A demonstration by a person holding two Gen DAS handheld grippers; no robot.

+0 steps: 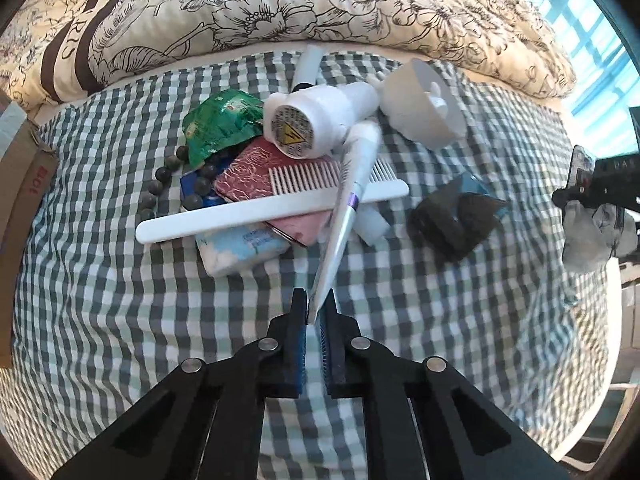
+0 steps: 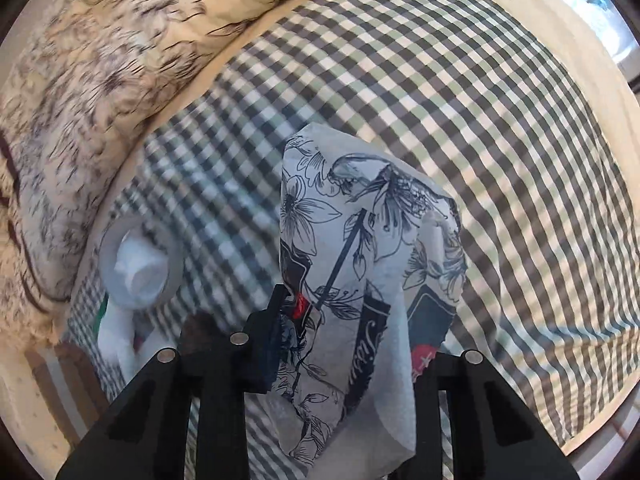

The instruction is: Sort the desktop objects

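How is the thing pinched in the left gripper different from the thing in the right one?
The left gripper pinches a slim, stiff white tube by its flat end; the right gripper holds a wide, soft tissue pack.
The tube is nearly plain with a purple band; the pack bears black flower drawings.
Both hang over the checked cloth.

Comb (image 1: 272, 204) atop pile, pouch (image 1: 456, 220) rightward

left gripper (image 1: 318, 312): matte black angular two-finger frame; blue ribbed pads on the inner faces; four round silver rivets across the linkage; open triangular cut-outs in the arms | right gripper (image 2: 344, 320): same black frame; silver rivets; dark pad on the left finger
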